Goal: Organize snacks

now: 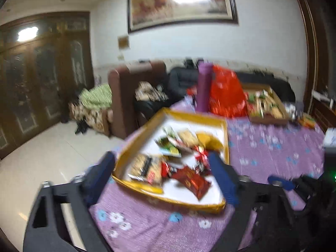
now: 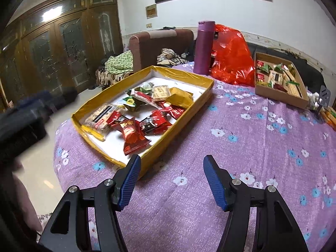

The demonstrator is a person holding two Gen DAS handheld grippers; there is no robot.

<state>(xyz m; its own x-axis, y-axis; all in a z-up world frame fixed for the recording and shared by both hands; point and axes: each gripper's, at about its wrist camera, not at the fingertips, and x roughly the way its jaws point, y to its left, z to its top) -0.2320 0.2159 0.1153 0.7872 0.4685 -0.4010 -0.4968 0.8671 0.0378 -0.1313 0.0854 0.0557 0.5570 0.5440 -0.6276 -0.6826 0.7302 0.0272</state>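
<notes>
A gold-edged tray (image 1: 189, 115) (image 2: 180, 71) lies on the purple flowered tablecloth (image 2: 241, 147), holding several wrapped snacks, among them a red packet (image 1: 191, 180) (image 2: 134, 136) near its front. My left gripper (image 1: 163, 166) hovers over the tray's near end, its jaws wide open and not pressing on anything; the picture is blurred. It also shows as a dark blur at the left of the right wrist view (image 2: 31, 109). My right gripper (image 2: 172, 161) stands open above bare cloth just right of the tray's near corner, with nothing between its fingers.
A brown cardboard box (image 1: 268, 119) (image 2: 279, 96) with more snacks sits at the table's far right. A purple flask (image 1: 203, 88) (image 2: 203, 46) and a red plastic bag (image 1: 226, 92) (image 2: 231, 58) stand behind the tray. Sofas and a tiled floor lie beyond the table's left edge.
</notes>
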